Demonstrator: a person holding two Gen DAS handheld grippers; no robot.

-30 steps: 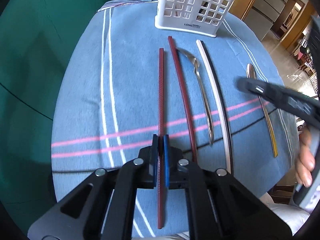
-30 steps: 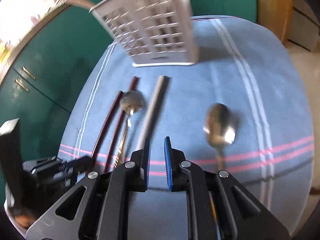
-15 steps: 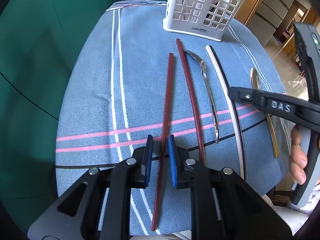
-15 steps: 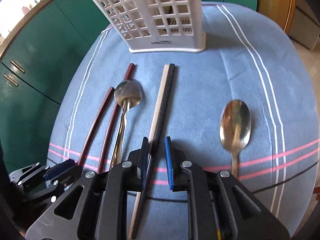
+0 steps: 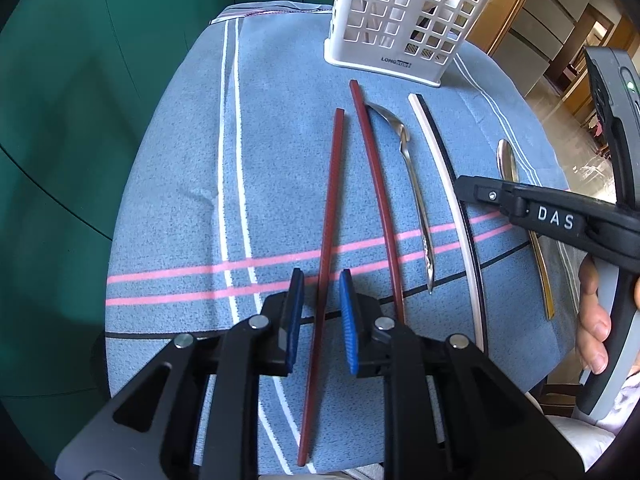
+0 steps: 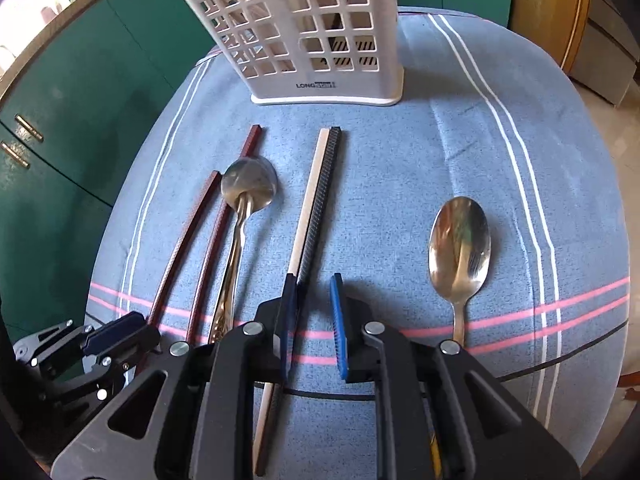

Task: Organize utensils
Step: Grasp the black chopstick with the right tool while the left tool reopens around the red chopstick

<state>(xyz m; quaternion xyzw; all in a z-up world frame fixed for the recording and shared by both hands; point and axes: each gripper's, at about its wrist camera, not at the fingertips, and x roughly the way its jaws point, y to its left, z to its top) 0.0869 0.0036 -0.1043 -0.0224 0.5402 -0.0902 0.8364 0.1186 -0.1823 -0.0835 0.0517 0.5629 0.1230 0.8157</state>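
My left gripper [image 5: 322, 314] hangs over the blue cloth, its jaws opening. A dark red chopstick [image 5: 332, 208] lies flat between the blue pads with a gap on each side. A second red chopstick [image 5: 376, 184] lies just to its right. My right gripper [image 6: 313, 320] stands open low over a white-and-black chopstick pair [image 6: 316, 204], which runs along its left pad. One silver spoon [image 6: 248, 188] rests left of that pair, another spoon [image 6: 460, 248] to the right. The white slotted utensil basket [image 6: 312, 32] stands upright at the far end.
A blue striped cloth [image 5: 180, 200] covers the small round table, which drops off on all sides. Green cabinet doors [image 6: 60, 100] are on the left. A person's hand [image 5: 596, 320] holds the right gripper's handle at the near right edge.
The left jaws have parted from the red chopstick they clamped, and it now lies loose between them. The right gripper has shifted left and settled over the white-and-black pair.
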